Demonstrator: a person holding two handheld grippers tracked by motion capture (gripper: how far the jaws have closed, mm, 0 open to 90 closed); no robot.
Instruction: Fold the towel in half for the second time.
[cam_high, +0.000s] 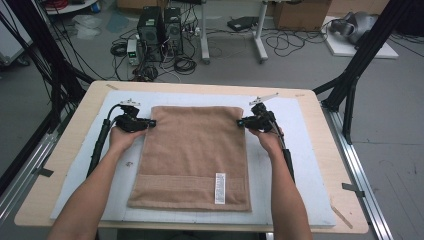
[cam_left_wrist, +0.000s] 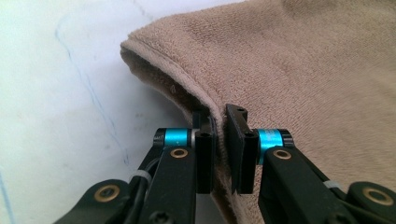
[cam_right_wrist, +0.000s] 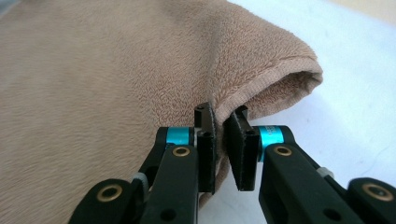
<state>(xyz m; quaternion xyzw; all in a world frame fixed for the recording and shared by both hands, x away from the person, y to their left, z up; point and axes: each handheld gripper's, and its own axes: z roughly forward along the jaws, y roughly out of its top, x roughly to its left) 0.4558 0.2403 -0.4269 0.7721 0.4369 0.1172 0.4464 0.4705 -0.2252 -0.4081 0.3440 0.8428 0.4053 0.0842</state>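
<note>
High view frames a tan towel lying flat on a pale mat that covers a wooden table, its labelled hem toward the person and its far edge away. The left gripper sits at the towel's left side near the far corner, and the right gripper mirrors it on the right side. Judging by this, the pick-up of the two far corners looks done, while any lift or fold toward the near hem has not begun: the cloth is spread out and only bulges slightly at the gripped spots. In the left gripper view the jaws are clamped on the towel's stitched side edge, the hem running up between the pads, with the far corner raised off the mat just beyond. In the right gripper view the jaws likewise pinch the edge, the cloth arching up past them to the rounded corner. Both grips look narrow, holding little more than the hem, so a careful, even lift would seem wise.
</note>
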